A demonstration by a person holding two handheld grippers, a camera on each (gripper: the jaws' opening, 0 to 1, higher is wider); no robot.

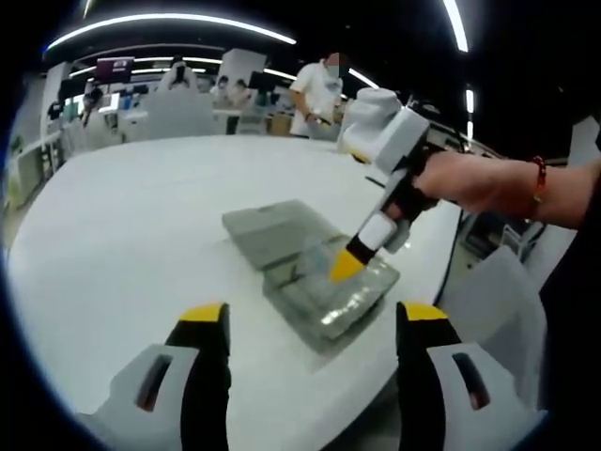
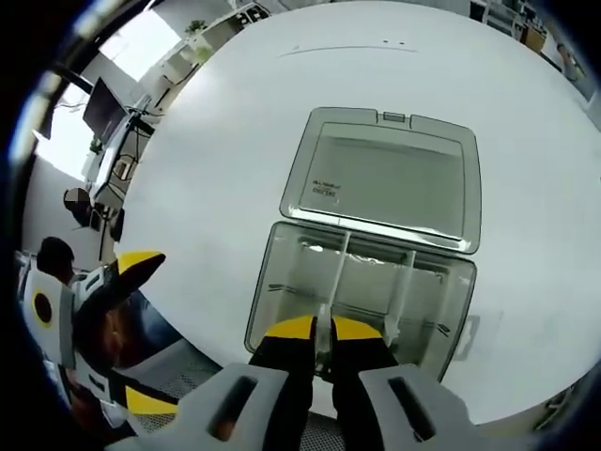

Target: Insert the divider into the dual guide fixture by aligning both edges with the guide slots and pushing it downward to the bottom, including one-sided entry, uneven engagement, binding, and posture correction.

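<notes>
Right tongs (image 2: 322, 328) pinch thin clear divider (image 2: 334, 274); translucent rectangular box (image 2: 282, 282).

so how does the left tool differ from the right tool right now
The left tool has its jaws spread wide and holds nothing, hanging back over the white table. The right tool has its jaws shut on the clear divider, down in the open box. Both have yellow-tipped black jaws.

Your fingers (image 2: 291, 328) are black with yellow tips; the box (image 2: 362, 291) is clear grey, its lid (image 2: 385, 178) grey, on your white desk (image 1: 141, 216).
</notes>
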